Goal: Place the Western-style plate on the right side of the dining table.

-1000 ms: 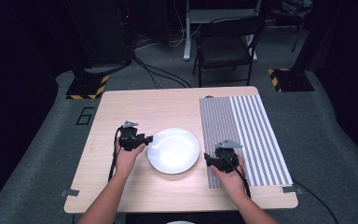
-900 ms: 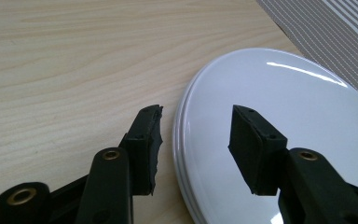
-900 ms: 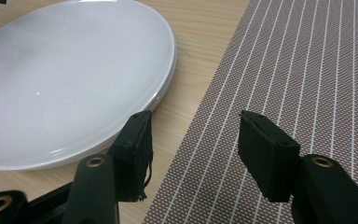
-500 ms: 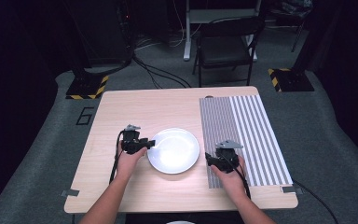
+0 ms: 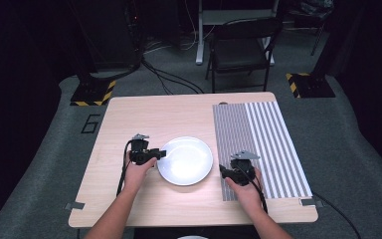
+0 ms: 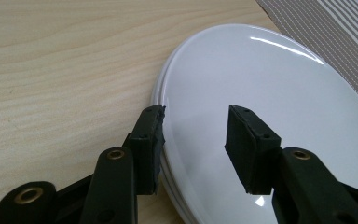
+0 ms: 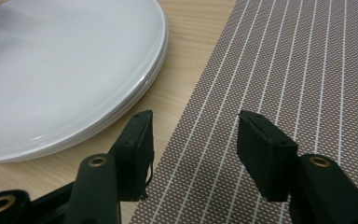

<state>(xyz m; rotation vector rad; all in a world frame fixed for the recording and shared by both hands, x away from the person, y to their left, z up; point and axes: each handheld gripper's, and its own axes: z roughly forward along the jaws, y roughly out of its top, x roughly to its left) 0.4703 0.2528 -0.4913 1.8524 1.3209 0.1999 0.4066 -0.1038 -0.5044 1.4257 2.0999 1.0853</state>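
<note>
A white plate (image 5: 185,160) lies on the wooden table (image 5: 154,114), and its rim shows stacked layers in both gripper views. My left gripper (image 5: 160,154) is at the plate's left rim. In the left gripper view its jaws (image 6: 196,126) stand apart: one beside the rim, the other above the plate (image 6: 261,79). My right gripper (image 5: 224,172) is to the plate's right, at the near-left edge of the striped placemat (image 5: 258,139). In the right gripper view its jaws (image 7: 196,123) stand apart over the placemat (image 7: 298,60) with nothing between them, and the plate (image 7: 51,70) lies to their left.
The striped placemat covers the table's right part. A black folding chair (image 5: 241,50) stands on the floor beyond the table's far edge, among cables. Bare wood runs along the far and left sides of the table.
</note>
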